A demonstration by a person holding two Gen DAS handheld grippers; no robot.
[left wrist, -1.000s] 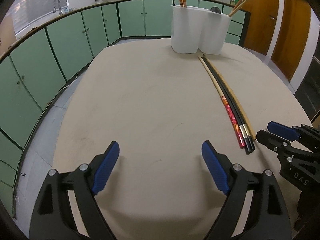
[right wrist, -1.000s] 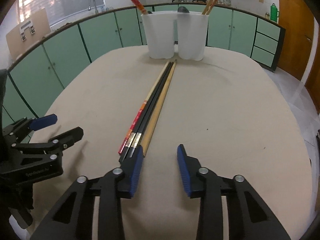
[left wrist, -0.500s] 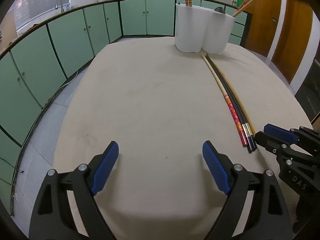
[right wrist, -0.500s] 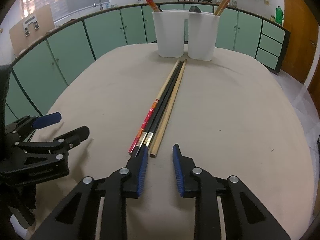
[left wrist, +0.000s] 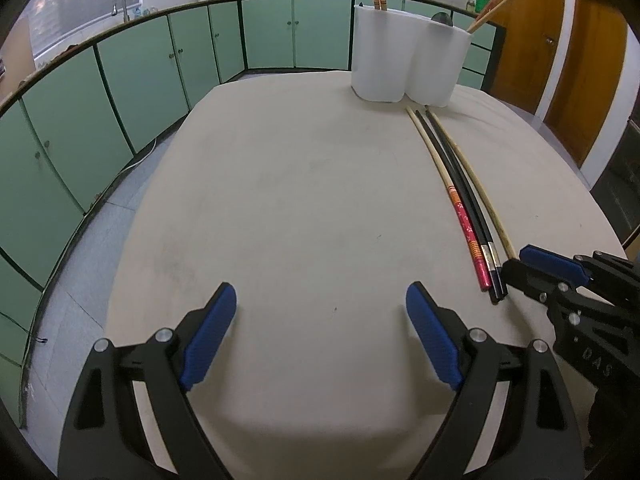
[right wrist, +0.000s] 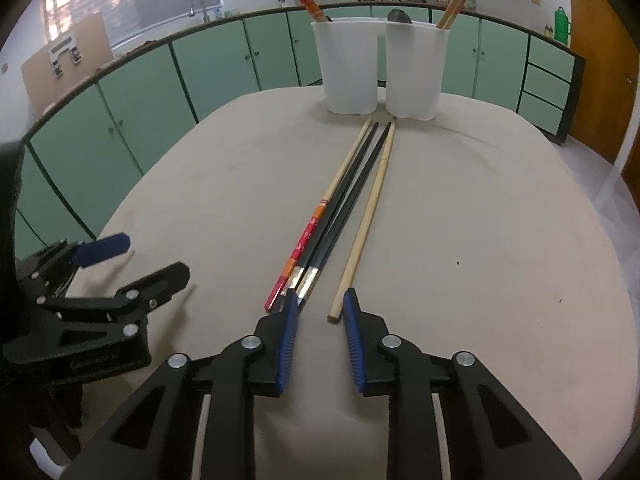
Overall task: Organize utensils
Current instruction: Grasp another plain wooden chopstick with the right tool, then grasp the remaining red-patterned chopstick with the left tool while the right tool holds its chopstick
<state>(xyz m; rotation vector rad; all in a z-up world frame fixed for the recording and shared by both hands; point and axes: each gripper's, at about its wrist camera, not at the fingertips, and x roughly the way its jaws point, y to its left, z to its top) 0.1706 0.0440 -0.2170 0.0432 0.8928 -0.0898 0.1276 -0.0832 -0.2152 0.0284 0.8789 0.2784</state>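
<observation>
Several chopsticks lie side by side on the beige table: a red-patterned one (right wrist: 305, 240), two black ones (right wrist: 340, 216) and a plain wooden one (right wrist: 368, 216). They also show in the left wrist view (left wrist: 466, 216). A white double-cup holder (right wrist: 380, 68) stands at the far end with chopsticks and a dark utensil in it. My right gripper (right wrist: 320, 312) is open, narrowly, low over the table; the wooden chopstick's near end lies between its fingertips. My left gripper (left wrist: 320, 312) is wide open and empty, to the left of the chopsticks.
The beige table (left wrist: 300, 200) is rounded, with its edges near on the left and front. Green cabinets (left wrist: 120, 80) curve around behind. A wooden door (left wrist: 560, 40) is at the right. The holder (left wrist: 408, 64) stands at the table's far edge.
My right gripper has moved forward onto the chopsticks' near ends and narrowed its opening. The wooden chopstick has shifted apart from the black ones. The left gripper has stayed almost still.
</observation>
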